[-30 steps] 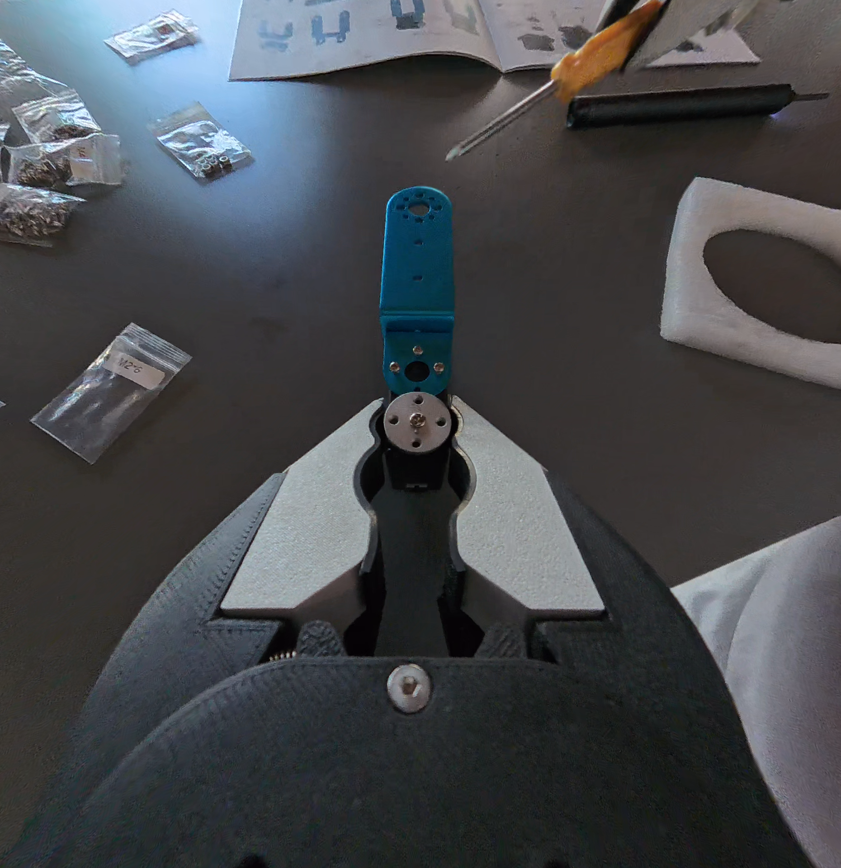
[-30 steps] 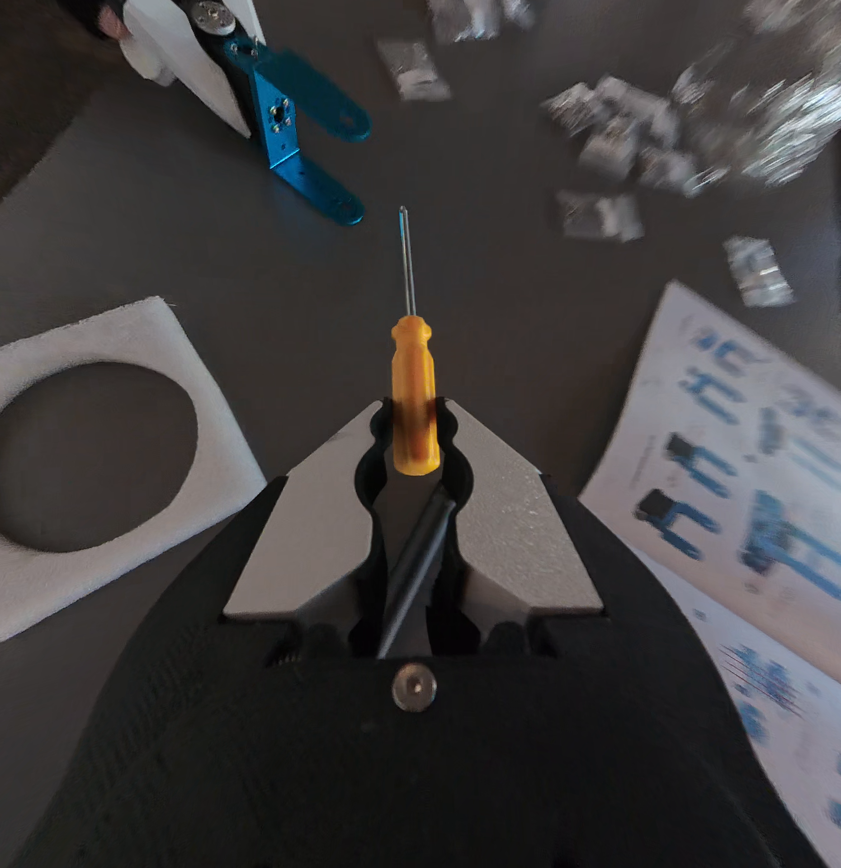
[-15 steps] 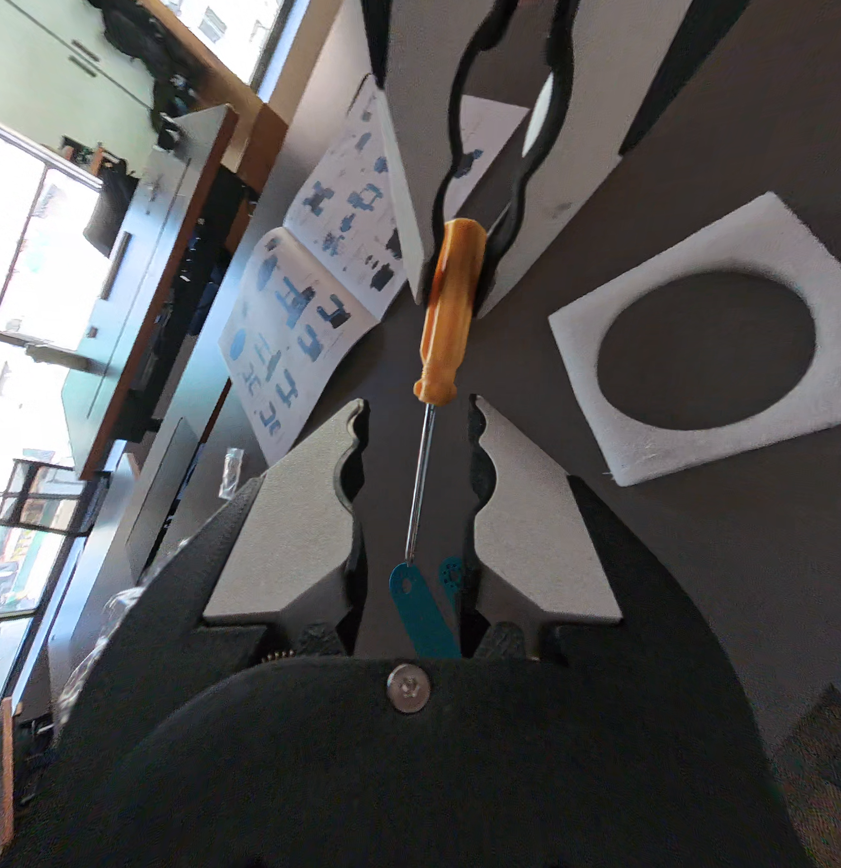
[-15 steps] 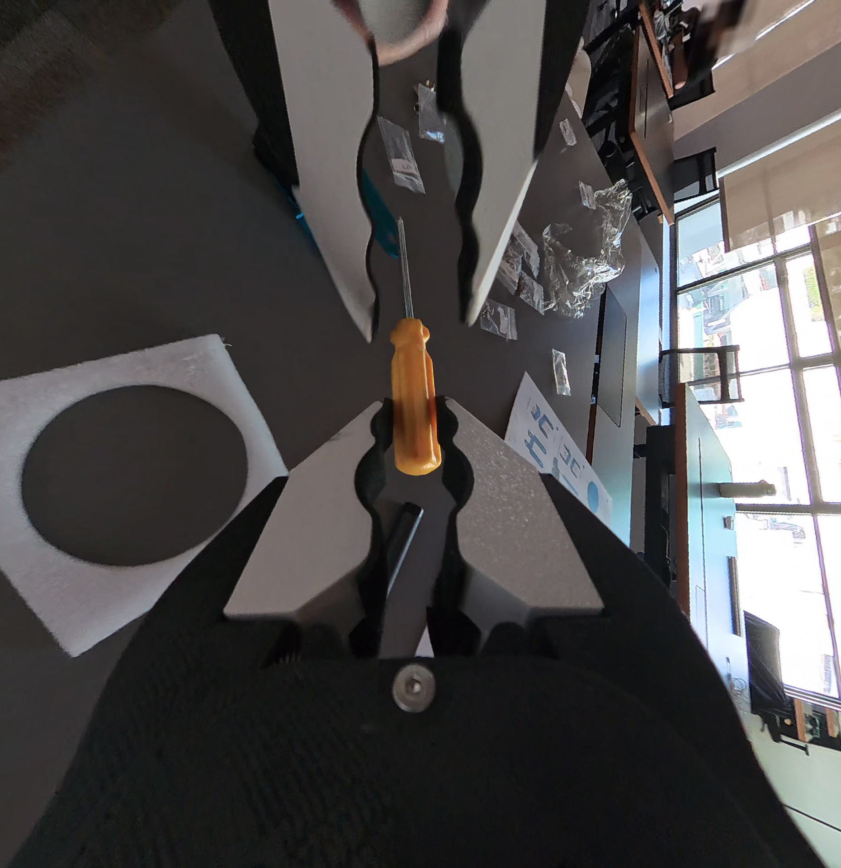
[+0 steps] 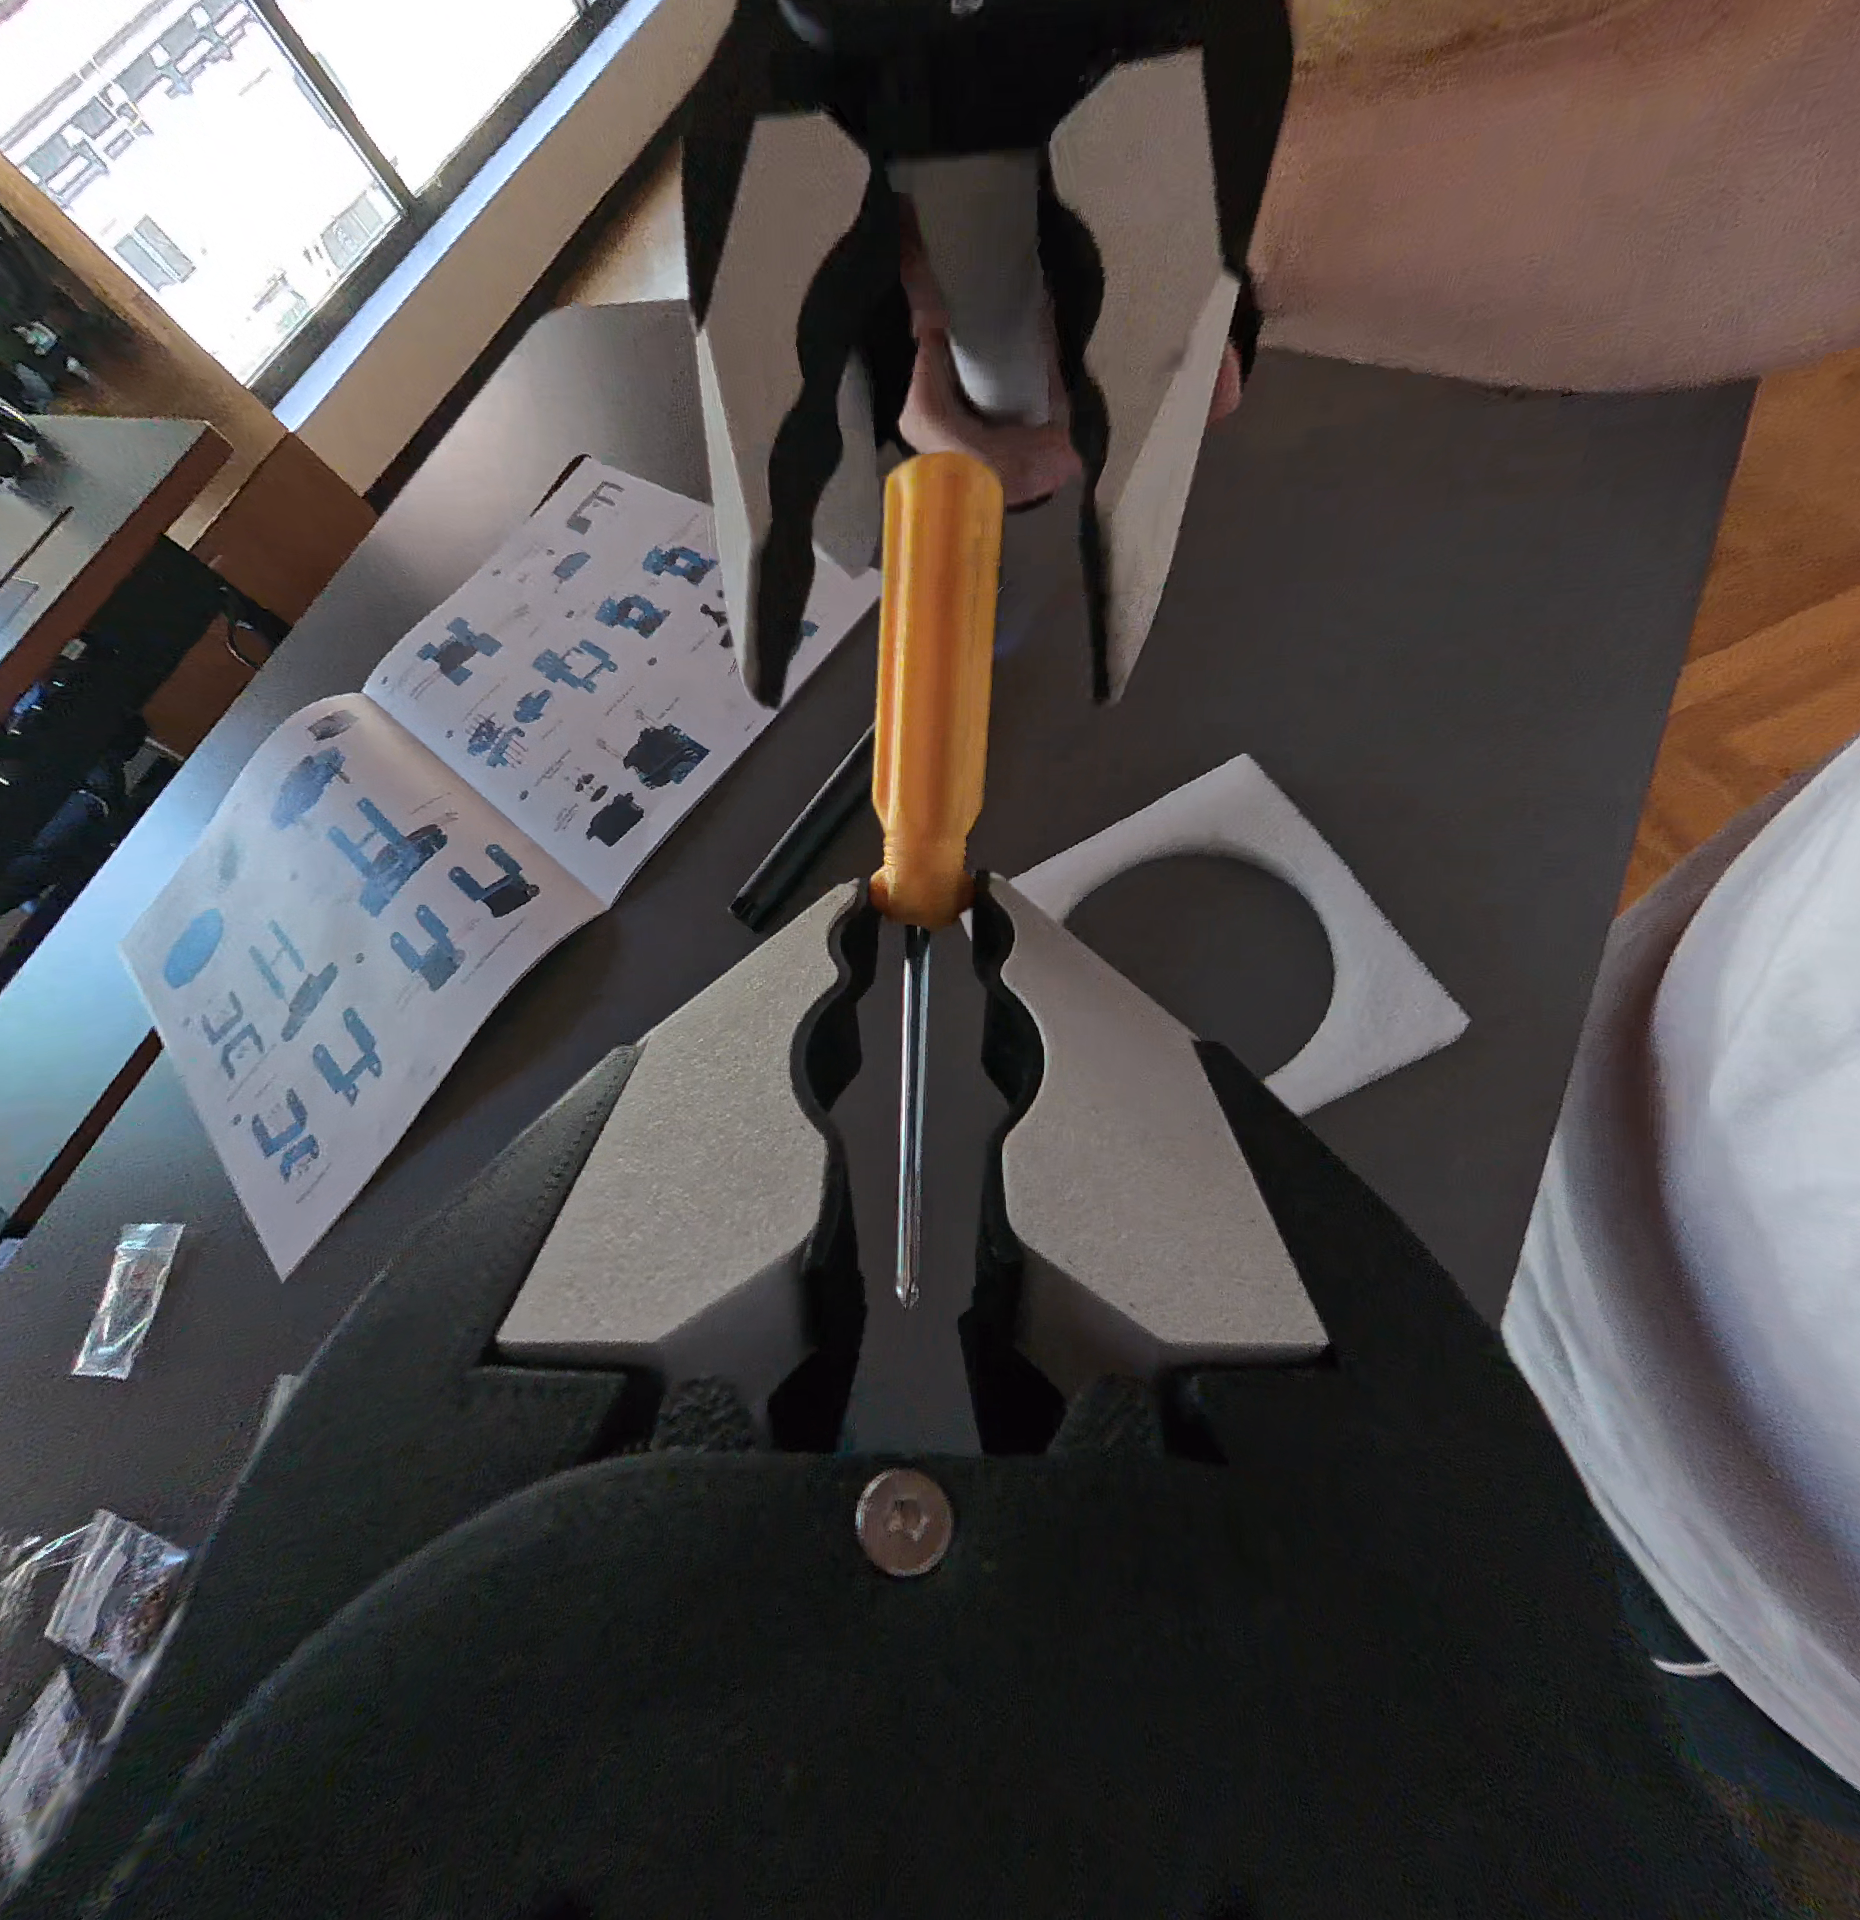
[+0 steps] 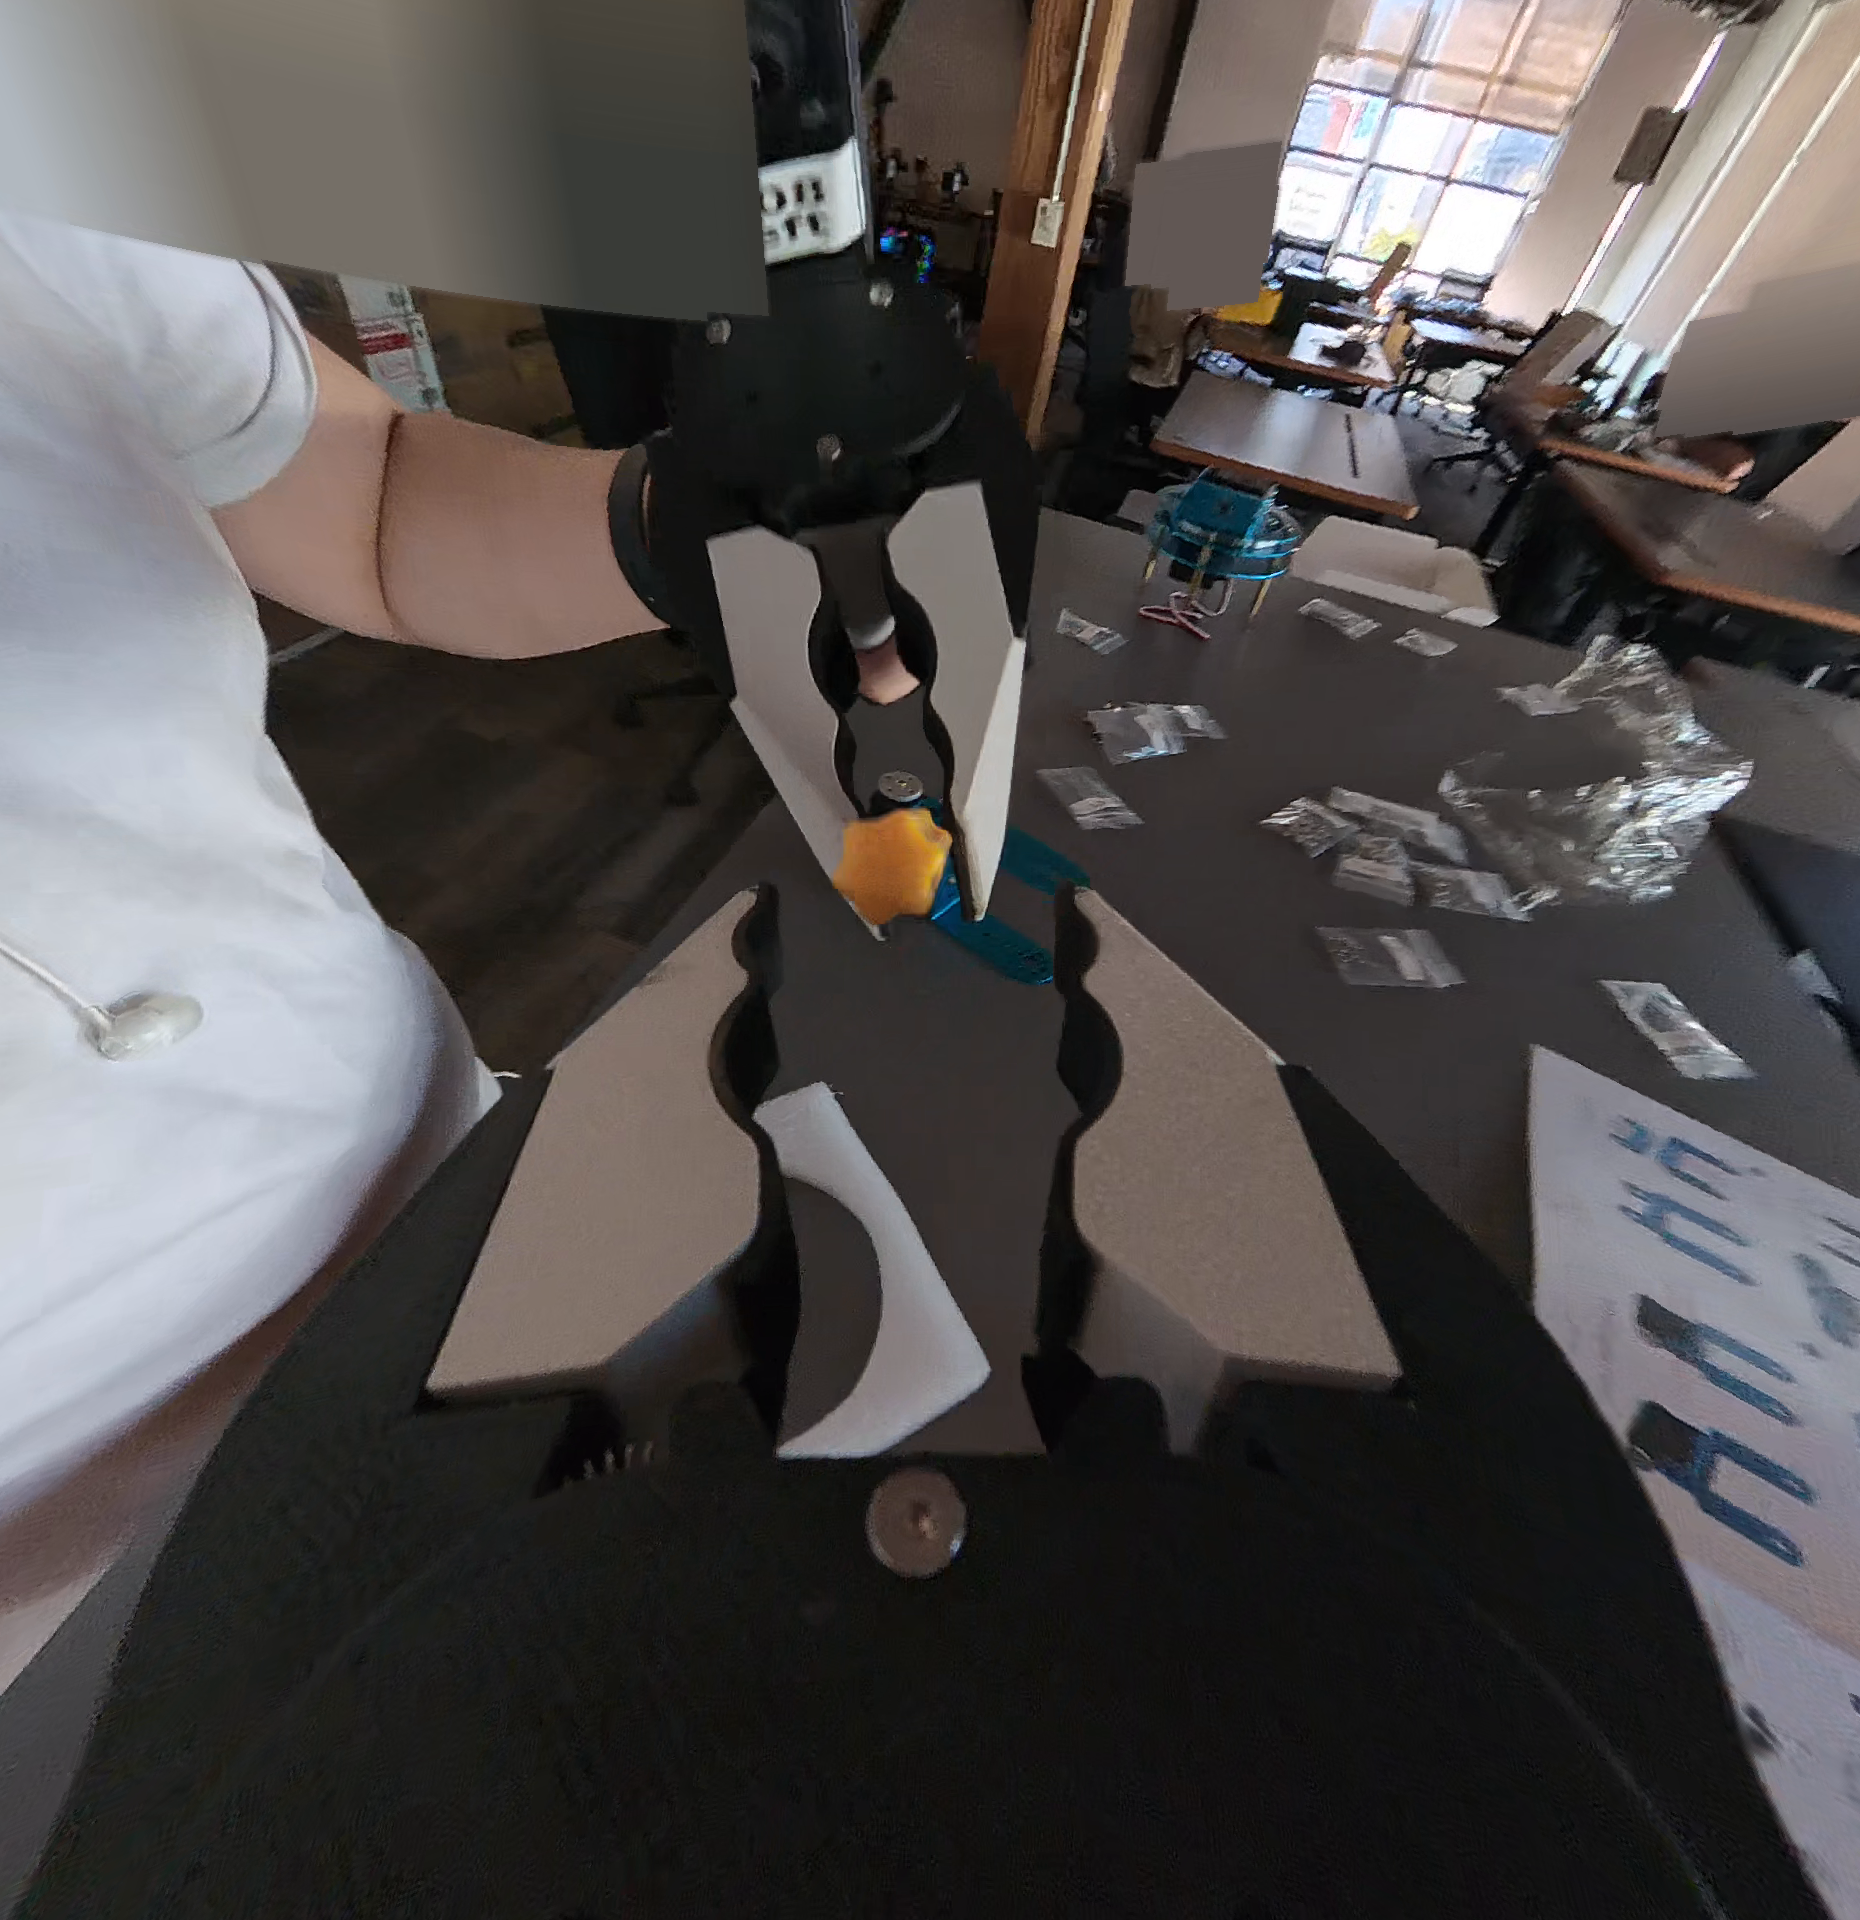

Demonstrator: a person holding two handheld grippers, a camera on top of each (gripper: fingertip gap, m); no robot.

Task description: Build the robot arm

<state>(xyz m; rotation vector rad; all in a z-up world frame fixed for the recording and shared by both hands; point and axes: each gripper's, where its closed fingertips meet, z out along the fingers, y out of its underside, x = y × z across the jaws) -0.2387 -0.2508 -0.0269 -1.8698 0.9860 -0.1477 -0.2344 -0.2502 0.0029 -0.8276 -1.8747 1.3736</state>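
Observation:
An orange-handled screwdriver (image 5: pixel 931 675) hangs in the air over the dark table (image 5: pixel 1425 582). My left gripper (image 5: pixel 921 894) is shut on the collar of its handle, with the metal shaft pointing back between the fingers toward the camera. My right gripper (image 6: pixel 912 899) is open and empty. In the left wrist view it (image 5: pixel 934 691) straddles the handle with a gap on both sides. The right wrist view shows the handle's butt end (image 6: pixel 890 868) between the left gripper's fingers (image 6: pixel 983 727). A blue bracket with a servo (image 6: pixel 1009 935) lies on the table behind it.
A white foam square with a round hole (image 5: pixel 1373 997) lies below the grippers, beside a black rod (image 5: pixel 801 842) and an open booklet (image 5: pixel 386 935). Several small parts bags (image 6: pixel 1373 862) and crumpled plastic (image 6: pixel 1612 790) lie farther back. A person's white shirt (image 5: pixel 1736 1247) is close at the side. Both grippers' tips are close together, under 4 cm apart. Left tips and right tips are each some 20 cm from the black rod (image 5: pixel 801 842).
The left gripper let go of the blue bracket, turned up to face the right gripper and closed on the screwdriver. The right gripper opened and released the handle.

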